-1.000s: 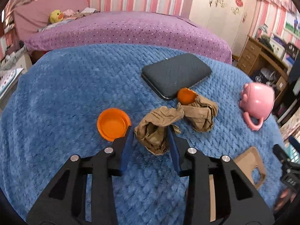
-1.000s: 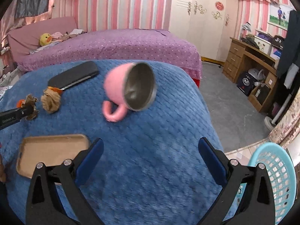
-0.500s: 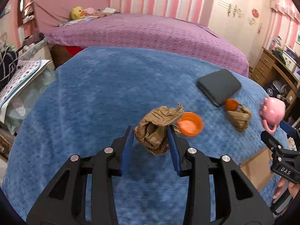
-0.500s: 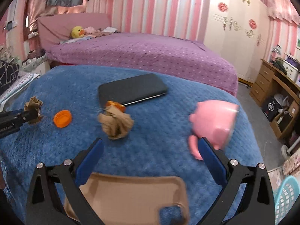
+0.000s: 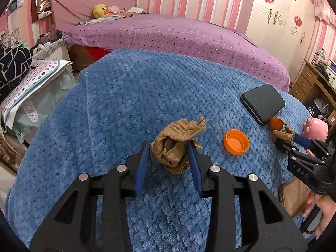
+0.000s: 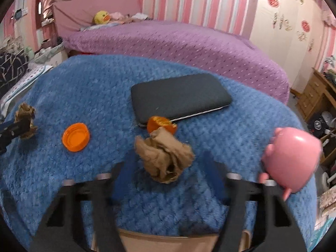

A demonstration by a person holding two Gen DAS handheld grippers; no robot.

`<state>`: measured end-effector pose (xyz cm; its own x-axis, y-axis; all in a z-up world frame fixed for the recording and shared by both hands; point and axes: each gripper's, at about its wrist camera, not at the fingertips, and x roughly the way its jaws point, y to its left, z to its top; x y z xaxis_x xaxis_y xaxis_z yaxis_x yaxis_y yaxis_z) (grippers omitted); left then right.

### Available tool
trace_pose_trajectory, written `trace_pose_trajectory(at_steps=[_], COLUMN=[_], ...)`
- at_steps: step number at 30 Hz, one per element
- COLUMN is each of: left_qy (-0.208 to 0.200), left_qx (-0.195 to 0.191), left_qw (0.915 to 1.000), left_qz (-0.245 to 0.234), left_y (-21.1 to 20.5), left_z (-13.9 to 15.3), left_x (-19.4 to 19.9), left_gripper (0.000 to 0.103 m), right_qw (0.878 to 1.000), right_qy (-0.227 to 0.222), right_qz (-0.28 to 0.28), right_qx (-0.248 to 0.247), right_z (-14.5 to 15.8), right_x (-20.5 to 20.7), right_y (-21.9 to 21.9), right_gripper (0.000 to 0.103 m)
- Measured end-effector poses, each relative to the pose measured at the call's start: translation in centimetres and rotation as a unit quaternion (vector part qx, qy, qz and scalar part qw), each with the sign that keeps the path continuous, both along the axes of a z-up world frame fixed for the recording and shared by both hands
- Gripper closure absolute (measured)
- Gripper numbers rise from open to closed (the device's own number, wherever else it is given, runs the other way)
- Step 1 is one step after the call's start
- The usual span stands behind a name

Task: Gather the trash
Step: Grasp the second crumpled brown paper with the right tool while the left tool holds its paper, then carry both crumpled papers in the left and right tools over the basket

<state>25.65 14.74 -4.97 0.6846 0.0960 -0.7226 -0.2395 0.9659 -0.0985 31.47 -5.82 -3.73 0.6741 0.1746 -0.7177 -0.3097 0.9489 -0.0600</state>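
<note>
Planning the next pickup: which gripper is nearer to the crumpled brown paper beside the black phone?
Right. The right gripper has that crumpled paper between its closing fingers, not yet pressed. The left gripper is farther off, past the orange cap, holding another paper wad.

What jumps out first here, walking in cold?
Probably the crumpled brown paper wad pinched in the left gripper above the blue blanket. Next, a second paper wad lies in front of the right gripper, whose fingers are closing around it, with a pink mug tipped over to its right.

Both wrist cameras look steeply down on one blue blanket (image 5: 147, 88).
</note>
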Motion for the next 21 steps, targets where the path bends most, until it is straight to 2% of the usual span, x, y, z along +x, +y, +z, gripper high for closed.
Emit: trace_pose_trajectory(at_steps=[5,10,13,16,21], left_qy=[-0.009,-0.013,-0.015,-0.012,-0.010], left_qx=[-0.002,0.003,0.006,-0.007,0.003], left_qw=[0.9999,0.9994,0.9986,0.9973,0.9943], left_qz=[-0.010,-0.032,-0.049,-0.072,-0.106], left_y=[-1.1,-3.4,-5.5,-7.8,-11.9], left_z=[0.9,1.5,1.9,2.0,2.0], left_x=[-0.5,-1.2,-1.9,-2.3,-3.1], left_gripper=[0.067,0.067,0.067,0.067,0.067], right_qw=[0.999,0.998,0.996,0.995,0.992], right_qy=[-0.029,-0.059,-0.071,-0.078,-0.086], right_qz=[-0.010,-0.030,-0.044,-0.058,-0.098], right_qx=[0.012,0.016,0.014,0.010,0.001], right_z=[0.8,2.4,3.4,4.2,4.7], right_x=[-1.9,-5.0,-6.7,-8.5,-11.8], right_y=[-1.6,-4.9,-7.1,-9.7,-14.0], right_gripper=[0.055,0.056,0.057,0.057,0.057])
